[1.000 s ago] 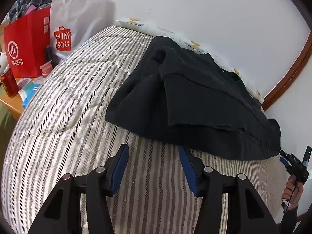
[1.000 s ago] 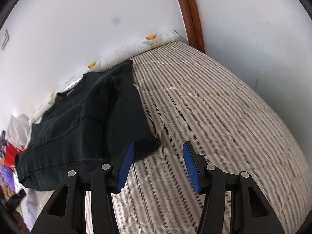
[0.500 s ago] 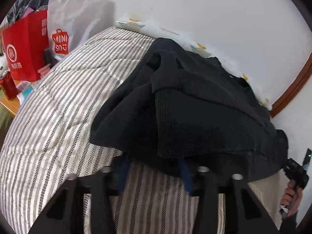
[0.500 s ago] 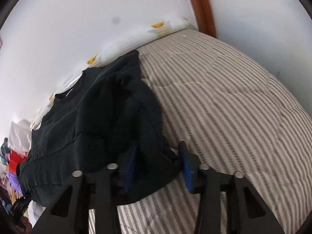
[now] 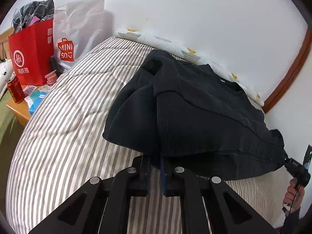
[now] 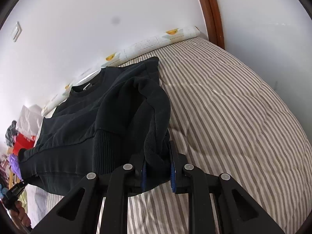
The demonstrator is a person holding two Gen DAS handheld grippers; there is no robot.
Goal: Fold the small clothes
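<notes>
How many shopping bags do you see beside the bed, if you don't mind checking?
2: a red bag left of the bed, and a white Miniso bag beside it against the wall. Others may be hidden behind them.

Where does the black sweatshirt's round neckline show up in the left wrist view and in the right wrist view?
Left wrist view: the neckline sits right of centre, upper half, at the far edge of the black sweatshirt by the wall.
Right wrist view: the neckline sits upper left, far end of the garment.
Shared landmark: the white pillow with yellow prints along the wall behind it.
</notes>
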